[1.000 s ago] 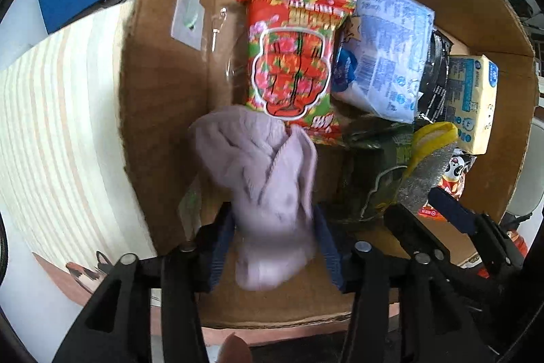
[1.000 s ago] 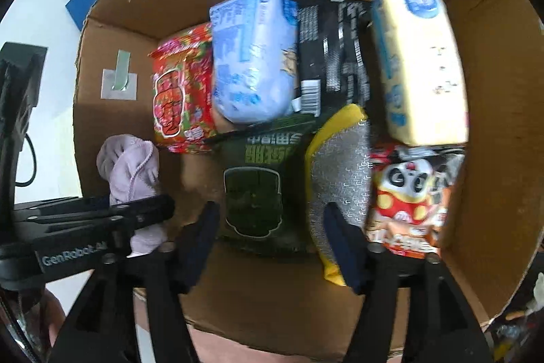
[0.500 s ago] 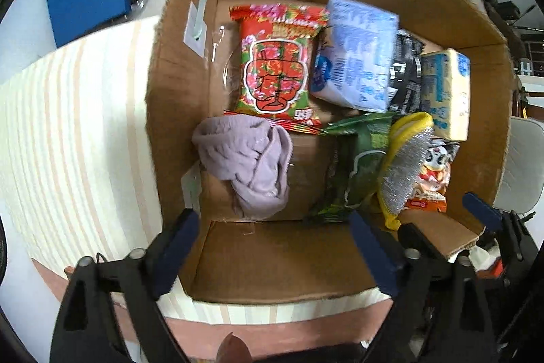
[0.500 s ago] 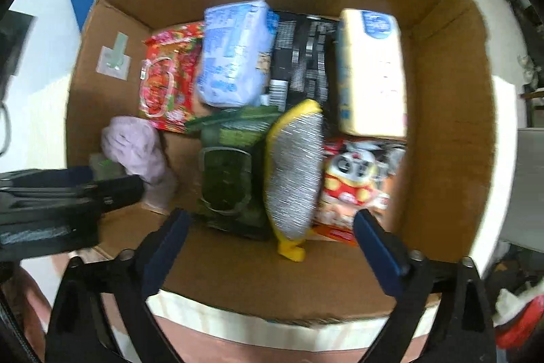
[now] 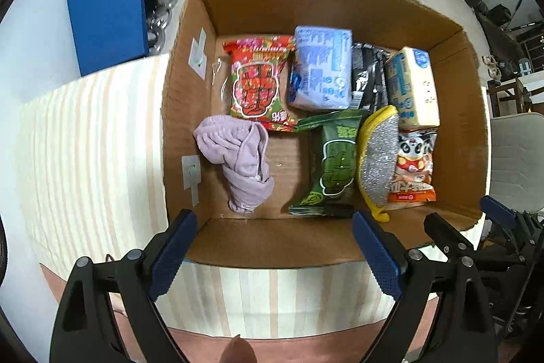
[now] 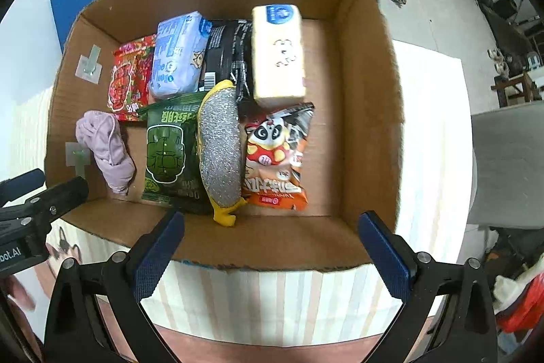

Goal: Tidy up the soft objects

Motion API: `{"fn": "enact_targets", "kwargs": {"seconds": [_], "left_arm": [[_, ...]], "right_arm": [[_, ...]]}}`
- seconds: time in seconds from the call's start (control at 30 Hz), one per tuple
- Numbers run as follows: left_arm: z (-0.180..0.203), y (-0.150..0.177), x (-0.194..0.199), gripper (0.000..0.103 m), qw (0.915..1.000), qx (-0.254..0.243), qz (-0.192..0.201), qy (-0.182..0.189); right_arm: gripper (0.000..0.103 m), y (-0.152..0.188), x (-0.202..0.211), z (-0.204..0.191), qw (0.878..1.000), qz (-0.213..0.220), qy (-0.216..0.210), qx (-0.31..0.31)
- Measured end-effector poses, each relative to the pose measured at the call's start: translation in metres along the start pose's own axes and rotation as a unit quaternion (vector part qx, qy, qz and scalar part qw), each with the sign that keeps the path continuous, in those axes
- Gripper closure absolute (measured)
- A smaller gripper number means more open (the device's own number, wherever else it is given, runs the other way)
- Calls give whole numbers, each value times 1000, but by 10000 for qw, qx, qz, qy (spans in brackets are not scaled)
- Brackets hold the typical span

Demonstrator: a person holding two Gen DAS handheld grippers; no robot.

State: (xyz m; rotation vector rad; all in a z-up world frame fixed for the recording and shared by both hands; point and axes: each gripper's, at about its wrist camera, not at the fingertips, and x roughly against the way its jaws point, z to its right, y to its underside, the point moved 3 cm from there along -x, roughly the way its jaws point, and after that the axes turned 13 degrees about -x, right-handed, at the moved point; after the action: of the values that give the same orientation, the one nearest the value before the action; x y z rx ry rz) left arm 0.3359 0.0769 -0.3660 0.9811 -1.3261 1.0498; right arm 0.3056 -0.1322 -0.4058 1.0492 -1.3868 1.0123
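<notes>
1. While both tools hang above the near edge of the cardboard box [image 5: 340, 9], the left tool [image 5: 273, 247] is spread wide, grasping nothing.
2. The right tool [image 6: 268, 245] is likewise released.
3. The crumpled lilac cloth [image 5: 238, 159] lies on the box floor at near left, touching the red snack packet [image 5: 258, 80].

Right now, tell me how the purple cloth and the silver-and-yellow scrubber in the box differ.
The purple cloth is crumpled and plain; the scrubber keeps a smooth oval shape with a glittery silver face and yellow edge. The cloth lies apart on bare cardboard by the left wall; the scrubber is wedged between two snack bags. Both are inside the cardboard box, ungripped.
</notes>
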Motion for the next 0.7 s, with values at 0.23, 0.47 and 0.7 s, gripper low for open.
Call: {"fn": "enact_targets", "kwargs": {"seconds": [0.23,0.47,0.7], "left_arm": [[7,16,45,10,9977,104,640,-213],[23,69,106,10,9889,181,1374,-528],[41,129,166,10,9783,271,1939,-683]], "right_arm": [[0,9,40,7,9990,417,-177,-19],[0,54,117,24,9926,1153,-376,108],[0,112,176,43,9845,1636,-619,159]]}}
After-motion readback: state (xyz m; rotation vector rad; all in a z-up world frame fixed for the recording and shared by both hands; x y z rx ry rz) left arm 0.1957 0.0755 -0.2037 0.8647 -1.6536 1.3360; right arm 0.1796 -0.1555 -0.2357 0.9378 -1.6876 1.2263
